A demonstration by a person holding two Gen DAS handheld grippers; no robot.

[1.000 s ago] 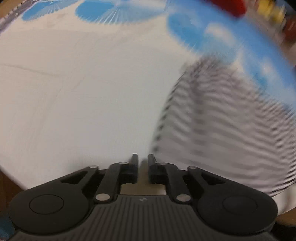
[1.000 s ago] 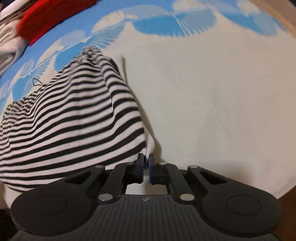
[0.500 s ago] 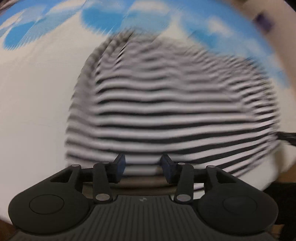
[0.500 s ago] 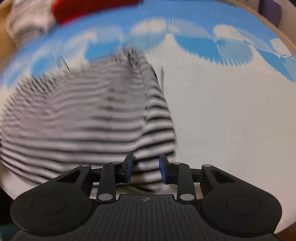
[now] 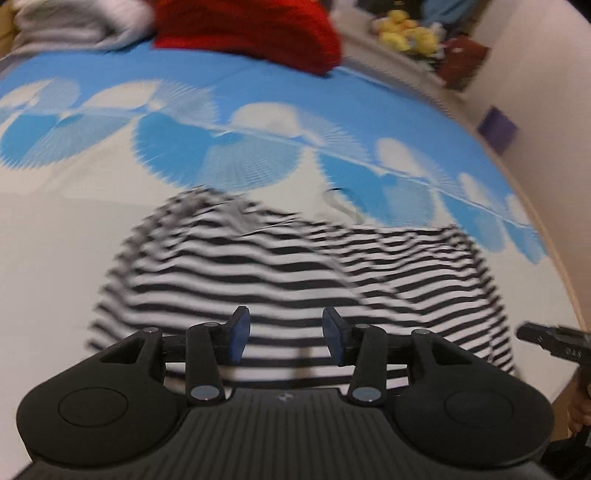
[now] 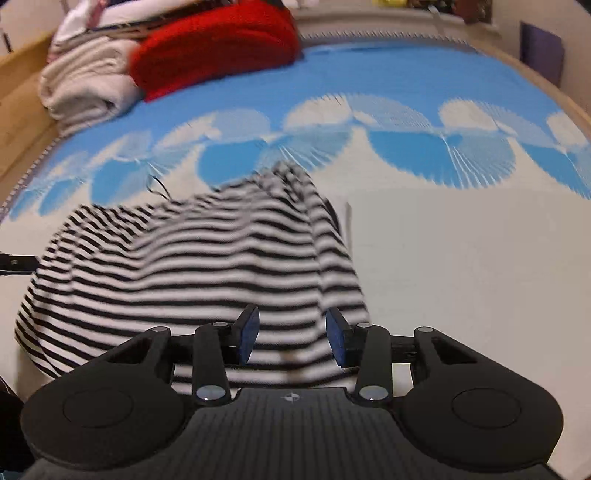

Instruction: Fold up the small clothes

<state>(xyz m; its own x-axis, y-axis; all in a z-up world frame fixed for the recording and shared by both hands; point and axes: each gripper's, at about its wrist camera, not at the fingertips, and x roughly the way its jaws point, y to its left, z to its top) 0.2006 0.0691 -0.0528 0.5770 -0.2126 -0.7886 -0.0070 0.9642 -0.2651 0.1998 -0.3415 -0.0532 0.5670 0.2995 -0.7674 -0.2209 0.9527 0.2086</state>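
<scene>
A black-and-white striped garment [image 5: 295, 266] lies rumpled on the white and blue bedspread [image 5: 55, 240]. My left gripper [image 5: 285, 325] hovers over its near edge, open, with nothing between its blue pads. In the right wrist view the same striped garment [image 6: 184, 266] fills the lower left. My right gripper [image 6: 292, 325] is above its near right corner with its jaws opening; the cloth lies below the pads, not pinched. A black part of the other gripper shows at the right edge of the left view [image 5: 550, 341].
A red knitted garment [image 6: 214, 48] and folded white cloth [image 6: 85, 85] are stacked at the far side of the bed. Yellow plush toys [image 5: 406, 29] sit beyond. A wooden bed edge [image 5: 565, 277] runs down the right. Bare white bedspread [image 6: 461, 258] lies right of the garment.
Both grippers went from shut to open. The left view swung from bare bedspread onto the striped garment. The right gripper drew back a little from the garment's corner.
</scene>
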